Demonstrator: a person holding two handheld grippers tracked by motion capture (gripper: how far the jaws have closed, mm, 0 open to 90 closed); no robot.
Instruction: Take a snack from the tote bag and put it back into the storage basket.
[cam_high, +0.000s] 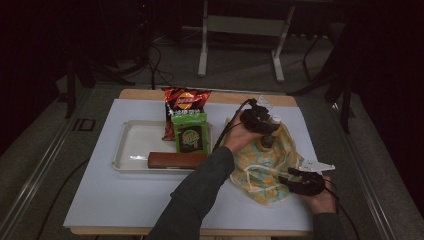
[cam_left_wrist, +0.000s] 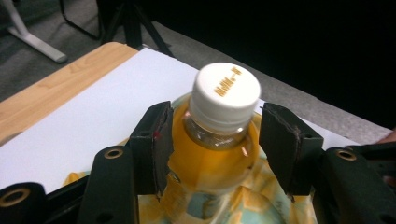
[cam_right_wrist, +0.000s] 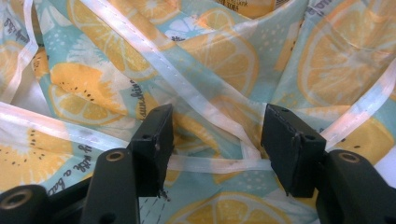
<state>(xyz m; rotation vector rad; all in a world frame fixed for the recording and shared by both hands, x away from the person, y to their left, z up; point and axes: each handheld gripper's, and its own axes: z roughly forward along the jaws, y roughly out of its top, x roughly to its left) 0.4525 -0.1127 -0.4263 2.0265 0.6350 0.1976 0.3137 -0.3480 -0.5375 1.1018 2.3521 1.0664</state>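
Left gripper view: bottle (cam_left_wrist: 219, 140) base hidden in bag (cam_left_wrist: 261, 205); jaws open astride, right's open too.

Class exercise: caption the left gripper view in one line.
Left gripper open around an orange drink bottle standing in a lemon-print bag.

light: dim room, overhead light on the white table (cam_high: 125, 200) | glare: sheen in tray (cam_high: 131, 150) | surroundings: near black | blur: bottle cap (cam_left_wrist: 227, 88) lettering soft | fabric view sharp

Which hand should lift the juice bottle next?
Probably the left: the left gripper has its open jaws on both sides of the bottle in the bag. The right gripper is over the bag's strap.
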